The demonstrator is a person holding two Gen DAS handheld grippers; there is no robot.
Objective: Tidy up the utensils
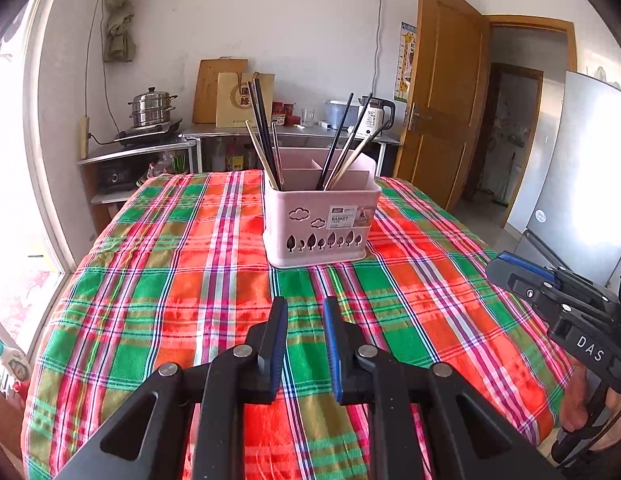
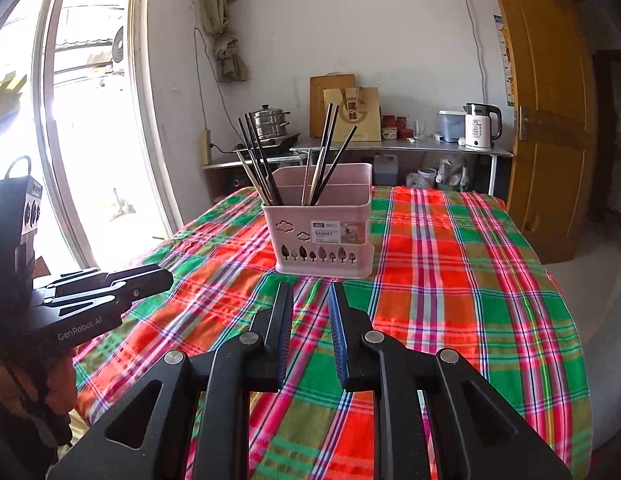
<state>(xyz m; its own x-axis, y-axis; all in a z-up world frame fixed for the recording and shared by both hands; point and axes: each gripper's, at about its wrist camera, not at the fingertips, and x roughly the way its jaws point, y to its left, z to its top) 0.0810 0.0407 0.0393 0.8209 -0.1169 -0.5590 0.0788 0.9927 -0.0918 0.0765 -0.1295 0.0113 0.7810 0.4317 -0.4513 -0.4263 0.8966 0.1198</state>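
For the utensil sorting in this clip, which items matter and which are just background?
Part of the job:
- pink basket on the plaid tablecloth
- chopsticks standing in two of its compartments
- left gripper and right gripper, both with nothing between the pads

Just lying about:
- steamer pot
- paper bag
- white kettle
- wooden door

Pink divided basket [image 1: 320,220] stands upright on the plaid tablecloth [image 1: 182,280], chopsticks [image 1: 266,140] leaning inside two compartments.

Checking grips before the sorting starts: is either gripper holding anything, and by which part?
Nothing is held: the left gripper and right gripper both show an empty gap.
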